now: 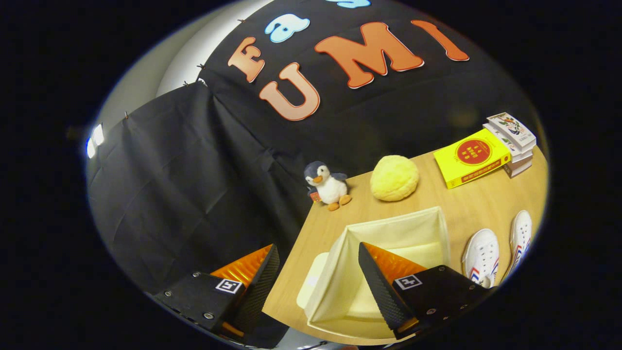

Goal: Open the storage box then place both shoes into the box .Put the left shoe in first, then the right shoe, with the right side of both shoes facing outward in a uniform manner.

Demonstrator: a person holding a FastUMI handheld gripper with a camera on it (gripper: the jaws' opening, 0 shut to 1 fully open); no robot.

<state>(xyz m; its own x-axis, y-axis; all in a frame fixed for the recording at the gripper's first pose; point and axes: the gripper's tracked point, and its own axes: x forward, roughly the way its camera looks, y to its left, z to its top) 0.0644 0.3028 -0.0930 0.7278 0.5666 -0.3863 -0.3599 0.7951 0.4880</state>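
With the cream fabric storage box [388, 243] already open on the wooden worktop [476, 199], the gripper [318, 279] hovers, fingers spread and empty.
Two white canvas shoes [482, 256] lie just beside the box, long axes running away from the fingers; which way the toes point is unclear, so grabbing the wrong shoe first could spoil the order.

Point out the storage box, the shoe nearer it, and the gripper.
Storage box [422, 219]: gripper view, far fabric wall of the open box.
Nearer white shoe [482, 256]: gripper view, its laced upper.
Gripper [318, 279]: gripper view, midway between the open fingers, nothing held.
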